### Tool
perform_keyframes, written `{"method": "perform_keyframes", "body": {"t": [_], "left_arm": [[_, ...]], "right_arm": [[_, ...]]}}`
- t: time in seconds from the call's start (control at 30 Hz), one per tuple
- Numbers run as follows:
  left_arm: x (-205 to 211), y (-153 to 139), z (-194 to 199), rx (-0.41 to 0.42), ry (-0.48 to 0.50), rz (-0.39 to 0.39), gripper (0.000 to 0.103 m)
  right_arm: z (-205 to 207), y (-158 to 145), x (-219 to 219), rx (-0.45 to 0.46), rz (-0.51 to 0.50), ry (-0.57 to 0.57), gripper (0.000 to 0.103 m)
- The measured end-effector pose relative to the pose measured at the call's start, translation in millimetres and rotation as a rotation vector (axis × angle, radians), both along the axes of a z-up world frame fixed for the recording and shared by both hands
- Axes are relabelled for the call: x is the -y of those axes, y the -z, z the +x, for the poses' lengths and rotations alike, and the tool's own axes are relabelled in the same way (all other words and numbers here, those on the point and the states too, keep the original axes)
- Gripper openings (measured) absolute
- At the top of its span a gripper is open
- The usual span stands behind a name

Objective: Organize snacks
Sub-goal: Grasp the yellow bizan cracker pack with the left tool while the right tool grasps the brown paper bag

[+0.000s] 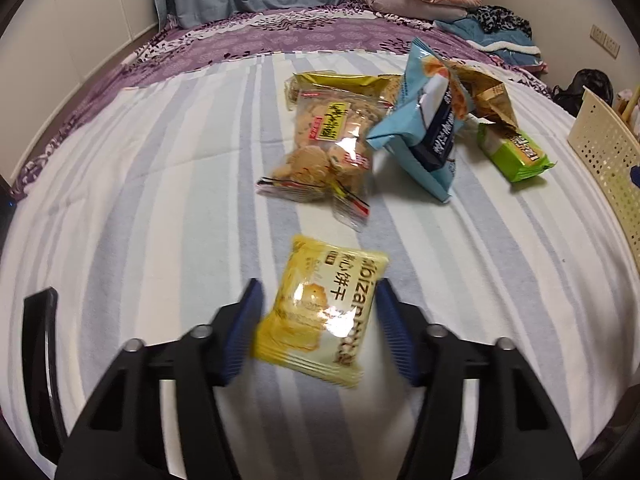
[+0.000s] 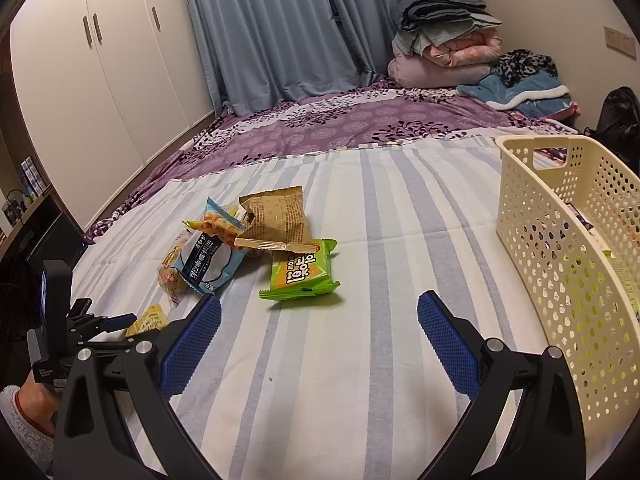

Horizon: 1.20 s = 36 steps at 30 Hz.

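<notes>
Five snack packets lie on the striped bed sheet [image 2: 340, 360]; the spread left tongs [image 1: 318, 300] straddle the yellow biscuit packet [image 1: 320, 312] ungripped. Right tongs [image 2: 320, 316] hover released beside one cream perforated plastic basket [image 2: 560, 280].

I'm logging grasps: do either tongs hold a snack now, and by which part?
Nothing is held. The left tongs stand open around the yellow packet, pads apart from it; the right tongs are open.

The left gripper [image 1: 318, 330] was held with jaws parted at lower centre; the right gripper [image 2: 320, 344] was likewise spread wide.
</notes>
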<state>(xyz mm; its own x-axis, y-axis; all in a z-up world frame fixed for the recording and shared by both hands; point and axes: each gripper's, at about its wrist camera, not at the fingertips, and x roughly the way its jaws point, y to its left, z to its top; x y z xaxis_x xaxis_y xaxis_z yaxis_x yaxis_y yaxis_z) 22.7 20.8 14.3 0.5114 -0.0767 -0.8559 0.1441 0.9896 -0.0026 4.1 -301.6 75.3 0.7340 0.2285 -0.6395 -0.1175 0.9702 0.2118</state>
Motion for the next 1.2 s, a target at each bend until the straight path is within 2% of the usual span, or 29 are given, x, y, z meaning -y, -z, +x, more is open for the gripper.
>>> {"method": "perform_keyframes", "body": {"t": [0.23, 0.43, 0.8, 0.87, 1.03, 1.2], "left_arm": [[-11.5, -12.8, -5.7, 0.032, -0.013, -0.055, 0.047], [-10.7, -31.0, -4.5, 0.081, -0.019, -0.102, 0.047], [-11.1, -48.3, 5.5, 0.133, -0.015, -0.164, 0.047], [-12.7, -48.7, 5.8, 0.135, -0.017, -0.169, 0.047], [-18.6, -49.1, 8.2, 0.136, -0.023, -0.179, 0.047], [-22.6, -47.4, 11.6, 0.13, -0.026, -0.179, 0.047]], "right_arm": [[5.9, 1.8, -6.9, -0.008, -0.015, -0.017, 0.098], [26.9, 5.4, -18.9, -0.019, -0.015, -0.042, 0.098], [105.6, 17.5, -45.7, -0.055, -0.013, -0.073, 0.098], [123.0, 22.7, -49.0, -0.078, -0.001, -0.073, 0.098], [158.4, 37.4, -54.0, -0.161, 0.102, -0.096, 0.098], [176.9, 50.3, -61.5, -0.2, 0.091, -0.107, 0.098]]}}
